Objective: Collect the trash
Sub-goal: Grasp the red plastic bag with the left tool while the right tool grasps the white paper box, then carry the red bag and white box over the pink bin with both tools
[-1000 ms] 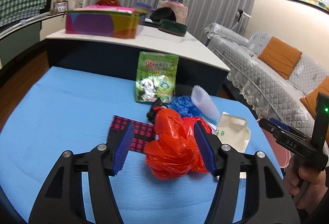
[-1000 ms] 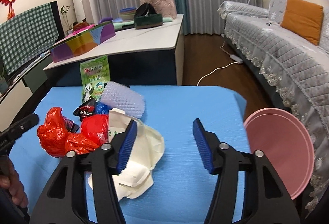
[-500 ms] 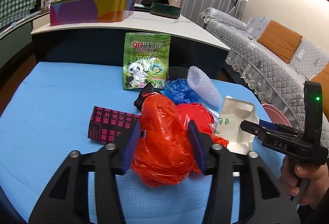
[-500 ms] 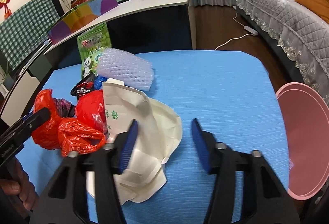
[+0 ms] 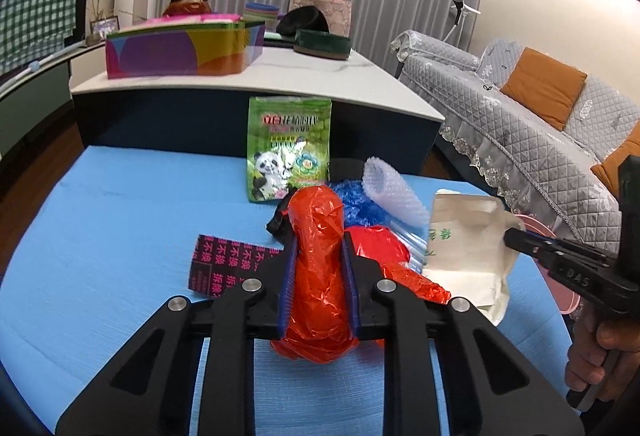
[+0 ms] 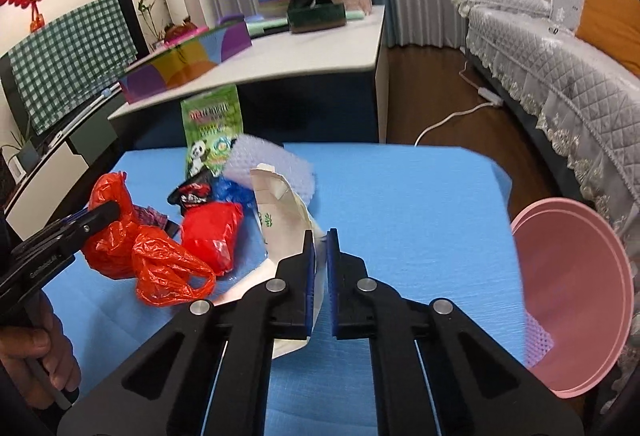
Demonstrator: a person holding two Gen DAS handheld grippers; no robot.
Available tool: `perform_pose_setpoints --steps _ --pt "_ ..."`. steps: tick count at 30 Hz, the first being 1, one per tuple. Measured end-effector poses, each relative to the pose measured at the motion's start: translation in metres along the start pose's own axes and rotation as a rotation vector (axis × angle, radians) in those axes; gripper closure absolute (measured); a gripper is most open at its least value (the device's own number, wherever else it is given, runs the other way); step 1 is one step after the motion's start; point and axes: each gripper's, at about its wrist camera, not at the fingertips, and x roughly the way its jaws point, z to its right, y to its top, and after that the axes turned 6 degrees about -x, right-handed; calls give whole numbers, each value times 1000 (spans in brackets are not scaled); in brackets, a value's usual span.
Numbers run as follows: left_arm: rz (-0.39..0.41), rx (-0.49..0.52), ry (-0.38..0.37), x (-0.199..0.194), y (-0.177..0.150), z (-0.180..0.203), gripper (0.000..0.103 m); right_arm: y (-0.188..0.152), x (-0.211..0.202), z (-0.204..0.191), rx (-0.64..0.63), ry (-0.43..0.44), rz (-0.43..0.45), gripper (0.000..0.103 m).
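Note:
My left gripper (image 5: 318, 252) is shut on a crumpled orange-red plastic bag (image 5: 316, 276) lying on the blue table (image 5: 120, 220); the bag also shows in the right wrist view (image 6: 120, 236). My right gripper (image 6: 319, 242) is shut on the edge of a cream paper bag (image 6: 280, 212), which also shows in the left wrist view (image 5: 464, 248). A second red bag (image 6: 212, 228), a blue plastic bag (image 5: 352, 200), a bubble-wrap roll (image 5: 392, 196), a green panda snack pouch (image 5: 288, 148), a black wrapper (image 6: 192, 192) and a black-and-pink wrapper (image 5: 228, 264) lie around them.
A pink bin (image 6: 568, 288) stands off the table's right edge. A white counter (image 5: 280, 76) with a colourful box (image 5: 180, 52) is behind the table. A grey quilted sofa (image 5: 520, 124) runs along the right. The table's front right is bare blue.
My left gripper has closed on the orange-red bag. My right gripper has moved left and closed on the cream paper bag's edge.

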Motion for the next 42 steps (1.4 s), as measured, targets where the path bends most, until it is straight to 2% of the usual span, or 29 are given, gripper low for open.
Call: perform_pose_setpoints --steps 23,42 --pt "65 58 -10 -38 -2 25 82 -5 -88 16 -2 -96 141 97" --pt "85 100 -59 -43 -4 62 83 -11 -131 52 29 -213 198 97"
